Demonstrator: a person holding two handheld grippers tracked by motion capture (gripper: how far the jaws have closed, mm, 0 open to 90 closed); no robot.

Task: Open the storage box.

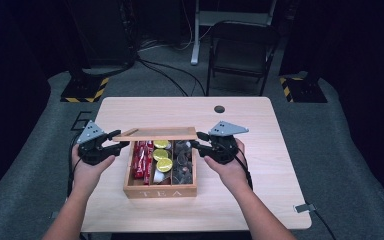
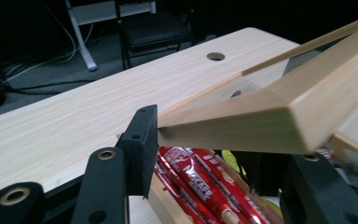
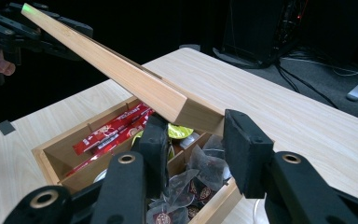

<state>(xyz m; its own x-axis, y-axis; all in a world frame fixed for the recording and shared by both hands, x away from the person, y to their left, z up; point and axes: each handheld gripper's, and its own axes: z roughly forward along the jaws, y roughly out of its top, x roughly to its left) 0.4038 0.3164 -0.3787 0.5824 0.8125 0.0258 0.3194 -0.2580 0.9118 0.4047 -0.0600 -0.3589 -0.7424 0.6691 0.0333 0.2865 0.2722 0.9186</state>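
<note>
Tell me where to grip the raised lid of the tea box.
Grip the lid at its two short ends, one gripper from each side, jaws across its thin frame edge. It is long, flat and raised above the box, so end grips keep it level.

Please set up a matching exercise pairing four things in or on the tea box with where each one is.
Things:
1. wooden lid
2. red sachets
3. yellow-topped capsules
4. clear tea bags

Places:
A. middle compartment
B. held above the box between both tongs
C. right compartment in the high view
D. left compartment in the high view

Pairs: 1-B, 2-D, 3-A, 4-C
</note>
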